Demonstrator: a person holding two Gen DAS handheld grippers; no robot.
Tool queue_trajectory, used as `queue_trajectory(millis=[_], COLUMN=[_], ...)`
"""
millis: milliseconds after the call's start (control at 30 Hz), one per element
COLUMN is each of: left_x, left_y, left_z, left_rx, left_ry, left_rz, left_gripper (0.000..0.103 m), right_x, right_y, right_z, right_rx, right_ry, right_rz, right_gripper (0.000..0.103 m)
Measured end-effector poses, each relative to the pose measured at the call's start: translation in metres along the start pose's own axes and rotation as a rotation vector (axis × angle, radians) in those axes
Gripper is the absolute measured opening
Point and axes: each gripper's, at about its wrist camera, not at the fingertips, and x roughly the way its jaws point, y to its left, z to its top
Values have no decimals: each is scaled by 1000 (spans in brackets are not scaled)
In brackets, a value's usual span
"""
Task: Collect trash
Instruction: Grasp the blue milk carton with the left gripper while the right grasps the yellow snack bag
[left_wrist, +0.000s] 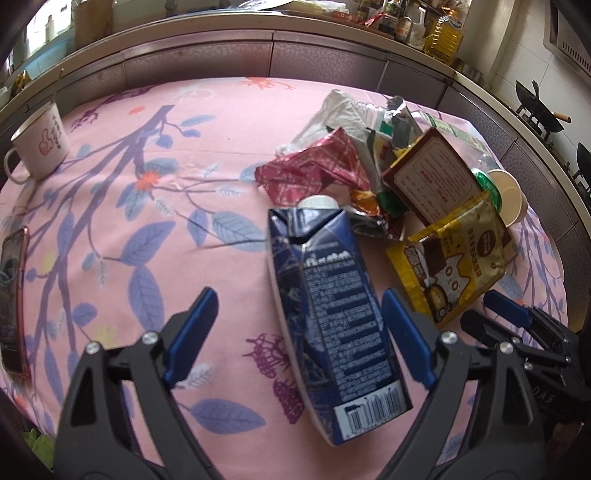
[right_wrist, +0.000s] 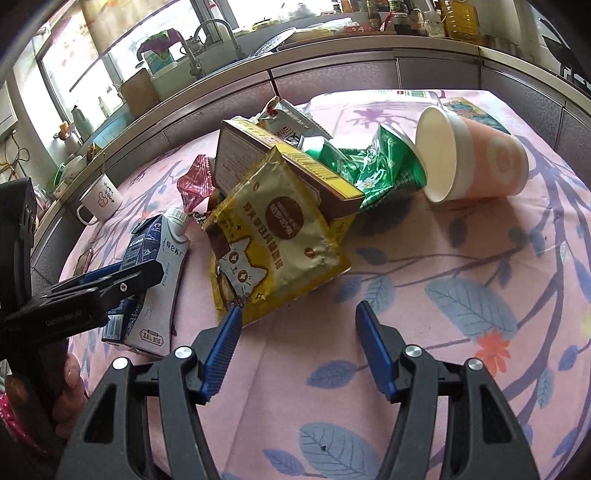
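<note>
Table (left_wrist: 236, 99) with a pink leaf-print cloth carries everything. Going left to right in the left wrist view: a red-cased phone (left_wrist: 13, 299) lies flat at the left edge, and a white enamel mug (left_wrist: 38, 142) stands upright near the far left corner. Bare cloth through the middle.

My left gripper (left_wrist: 297, 325) is spread wide around a dark blue milk carton (left_wrist: 332, 317), which lies on its side with the cap end pointing toward the far edge and the barcode end toward me. The right pad sits just beside the carton wall, the left pad well apart from it; not gripping.

Past the cap, a crumpled red wrapper (left_wrist: 314, 168), with a white plastic bag (left_wrist: 340, 114) behind it. Right of that, a brown-and-gold box (left_wrist: 432, 177) tilts over the pile, and a gold cat-print pouch (left_wrist: 458, 254) leans against it, just right of the carton.

In the right wrist view, my right gripper (right_wrist: 297, 314) is partly spread, with nothing between the pads; its left pad tip is at the pouch's near bottom corner, and I can't tell if it's touching. A crushed green foil wrapper (right_wrist: 380, 166) lies right of the box. A pink paper cup (right_wrist: 476, 162) lies tipped over, mouth toward the green wrapper, near the far right corner.
</note>
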Motion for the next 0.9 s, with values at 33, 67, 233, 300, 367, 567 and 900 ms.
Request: queue_trajectory(millis=[33,67,233,300,367,567,900], left_x=[1,3,14,17,17,13,11], left_y=[1,0,-9,-10,-7,11,14], left_z=[0,0,-2,-3,-3,-3,-6], left_rx=[-5,-4,20,23,16,-15,-19], left_ry=[4,10,35,41,34,26,41], left_rz=[-4,-1,-4,-4,6,-1,48], left_gripper=[88,88,88,87,86,58,58], right_x=[1,1,-1,-1,-2,2,2], right_y=[0,1,1,-1,-3,-9,-12], right_z=[0,0,-1,-1,-1,6,25], right_rx=[-1,-3,-5,1,9,32,71], right_ry=[1,2,-4,-4,-4,2,-25], right_rz=[0,1,-4,-6,-4,58,118], right_gripper=[61,61,61,61,61,61,61])
